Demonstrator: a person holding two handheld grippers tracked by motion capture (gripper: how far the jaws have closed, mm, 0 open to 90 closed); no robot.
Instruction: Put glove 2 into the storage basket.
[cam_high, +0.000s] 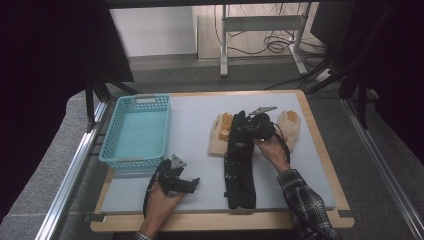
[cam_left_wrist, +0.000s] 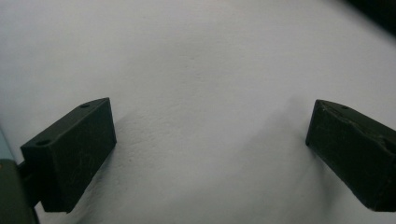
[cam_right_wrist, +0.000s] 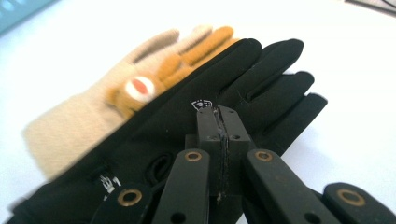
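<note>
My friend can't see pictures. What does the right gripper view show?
The right hand-held gripper, jaws shut together, sits over a black glove lying flat. A beige glove with orange fingers lies partly under it, on a white table.

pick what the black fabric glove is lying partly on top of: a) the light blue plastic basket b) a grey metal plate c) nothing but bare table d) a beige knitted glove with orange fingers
d: in the right gripper view the black fabric glove overlaps the beige knitted glove with orange fingers.
</note>
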